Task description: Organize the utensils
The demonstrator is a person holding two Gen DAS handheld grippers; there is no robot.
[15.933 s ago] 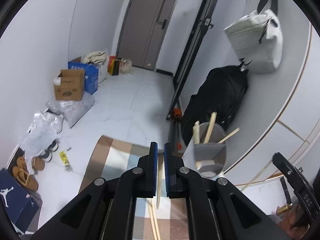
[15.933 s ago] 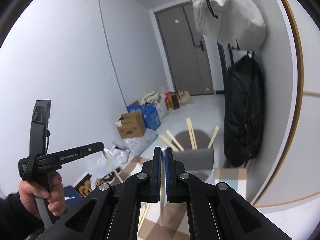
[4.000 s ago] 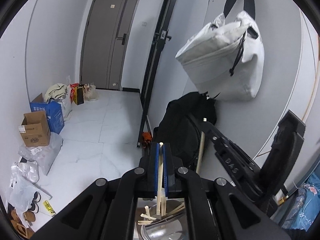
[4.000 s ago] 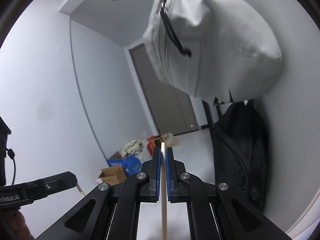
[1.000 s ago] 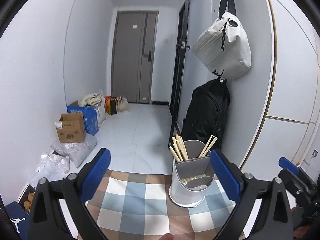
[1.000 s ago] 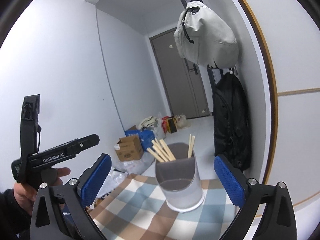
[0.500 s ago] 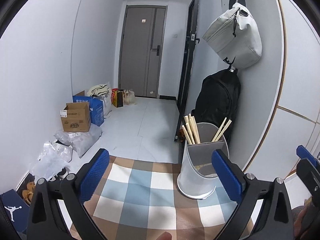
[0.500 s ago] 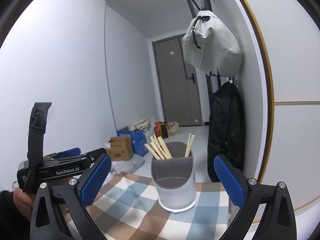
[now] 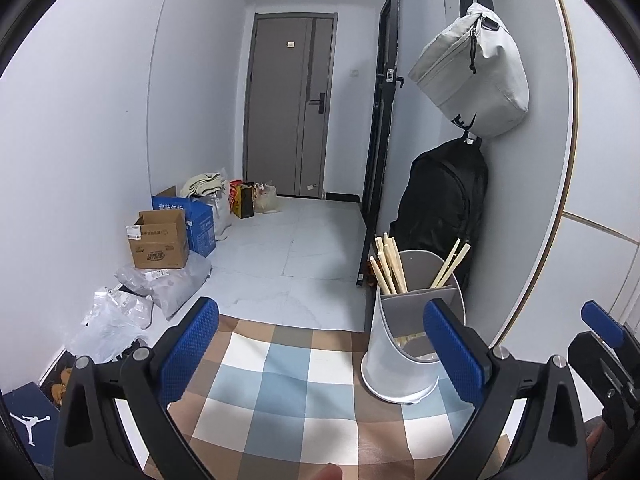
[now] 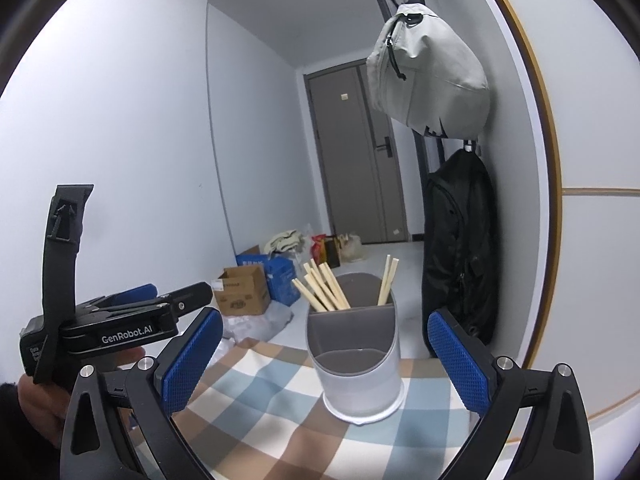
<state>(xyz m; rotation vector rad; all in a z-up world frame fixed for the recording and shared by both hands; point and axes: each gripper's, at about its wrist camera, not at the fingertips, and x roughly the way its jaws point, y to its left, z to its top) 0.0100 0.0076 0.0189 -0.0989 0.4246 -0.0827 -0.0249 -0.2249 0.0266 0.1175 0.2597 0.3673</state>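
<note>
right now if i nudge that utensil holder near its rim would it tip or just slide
The utensil holder is tall with a flared base, so it probably slides. It looks like light plastic, and the chopsticks lean left, so a high push might tip it. The checked cloth may bunch.

One utensil holder (image 10: 356, 360) stands at centre frame, holding about eight chopsticks (image 10: 324, 290): six in its left compartment, two in its right. Two bags hang upper right: one grey (image 10: 430, 76), one black (image 10: 460, 248).
</note>
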